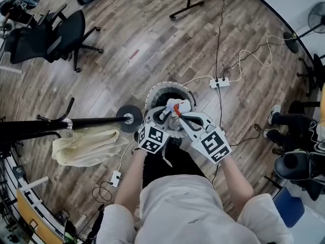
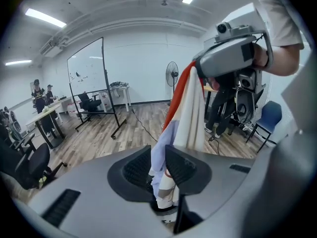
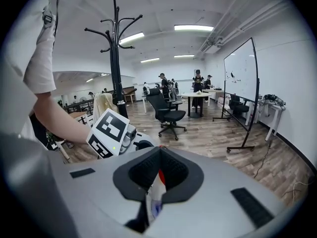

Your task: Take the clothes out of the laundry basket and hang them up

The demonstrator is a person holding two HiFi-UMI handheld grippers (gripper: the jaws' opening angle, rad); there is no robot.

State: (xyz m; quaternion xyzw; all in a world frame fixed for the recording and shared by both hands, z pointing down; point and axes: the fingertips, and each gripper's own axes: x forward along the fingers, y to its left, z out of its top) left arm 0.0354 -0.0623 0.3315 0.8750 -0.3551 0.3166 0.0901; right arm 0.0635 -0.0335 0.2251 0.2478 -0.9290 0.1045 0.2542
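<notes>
Where the two grippers meet above the laundry basket (image 1: 158, 89), a soft, crumpled garment (image 1: 175, 111) of orange, cream and pale blue cloth is held between them, just over the basket's round, pale rim. The left gripper (image 1: 161, 116) is closed on a bunched fold of this fabric. The fold is squeezed between its ribbed black pads, and from there the cloth rises in long folds to the other tool. The right gripper (image 1: 181, 118) is pressed fully together on a thin edge of the same cloth, with a sliver of red and white seen between its pads. Both tools are smooth grey shells, each fitted with a cube of black-and-white square markers.

The floor (image 1: 152, 34) is laid with grey-brown wood planks, across which white and black cables are trailed to a white power strip (image 1: 219, 83). A black metal coat stand (image 1: 76, 122) with curved hooks is set just left of the basket, and a limp pale yellow garment (image 1: 86, 146) is seen hanging by its pole. A black office chair (image 1: 48, 34) is placed farther off. White walls, strip lights and a wheeled whiteboard (image 3: 240, 78) are seen round the room.
</notes>
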